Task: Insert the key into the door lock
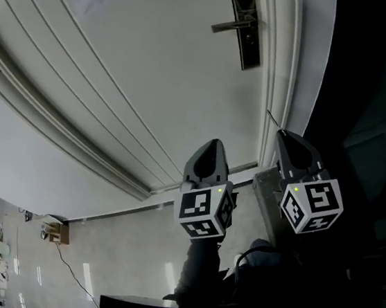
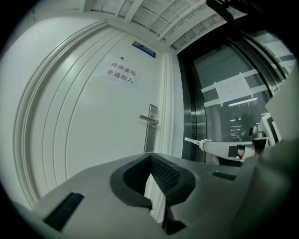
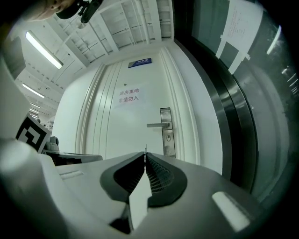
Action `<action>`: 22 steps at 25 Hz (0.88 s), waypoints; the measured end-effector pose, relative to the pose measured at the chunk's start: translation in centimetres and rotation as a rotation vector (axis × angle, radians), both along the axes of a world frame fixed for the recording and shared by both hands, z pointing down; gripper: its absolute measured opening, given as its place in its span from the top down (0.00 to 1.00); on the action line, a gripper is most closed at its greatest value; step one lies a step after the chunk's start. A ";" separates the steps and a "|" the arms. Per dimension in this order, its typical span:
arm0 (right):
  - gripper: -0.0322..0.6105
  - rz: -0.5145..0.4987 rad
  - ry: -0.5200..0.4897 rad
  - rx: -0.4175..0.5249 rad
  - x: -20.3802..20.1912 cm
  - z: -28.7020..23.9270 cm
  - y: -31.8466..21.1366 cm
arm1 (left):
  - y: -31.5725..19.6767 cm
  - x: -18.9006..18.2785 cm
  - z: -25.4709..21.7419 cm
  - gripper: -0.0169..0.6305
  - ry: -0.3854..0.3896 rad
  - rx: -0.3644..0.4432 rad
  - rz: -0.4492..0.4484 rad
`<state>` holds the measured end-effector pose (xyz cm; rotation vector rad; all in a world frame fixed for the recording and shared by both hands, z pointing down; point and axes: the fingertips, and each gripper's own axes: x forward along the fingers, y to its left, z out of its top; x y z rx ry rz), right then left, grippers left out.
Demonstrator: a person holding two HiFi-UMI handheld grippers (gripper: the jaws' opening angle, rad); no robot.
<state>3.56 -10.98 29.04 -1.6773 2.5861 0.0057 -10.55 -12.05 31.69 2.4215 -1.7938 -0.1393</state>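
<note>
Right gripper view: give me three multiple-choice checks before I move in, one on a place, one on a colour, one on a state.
1. Where is the keyhole relative to the door handle?
A) above it
B) below it, on the same lock plate
C) level with it, to its left

2. What colour is the door?
A) brown
B) red
C) white

3. How is the right gripper?
A) shut on the key
B) open and empty
C) shut on the door handle

Answers:
1 B: the dark keyhole sits under the lever on the metal plate.
2 C: the door panel is plain white.
3 A: the fingers meet at their tips, with the thin key tip sticking out between them toward the door.
</note>
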 end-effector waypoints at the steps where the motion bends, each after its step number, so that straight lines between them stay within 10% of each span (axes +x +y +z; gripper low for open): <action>1: 0.93 0.003 0.006 0.001 0.0 0.1 -0.7 | -0.7 0.0 0.2 0.97 0.006 -0.007 -0.002; 17: 0.93 0.031 0.155 0.100 1.6 -2.0 -19.8 | -17.5 1.7 0.2 0.97 0.037 -0.028 -0.032; 22: 0.93 0.057 0.336 0.160 2.1 -2.8 -24.1 | -21.7 2.7 0.3 0.97 0.038 -0.035 -0.035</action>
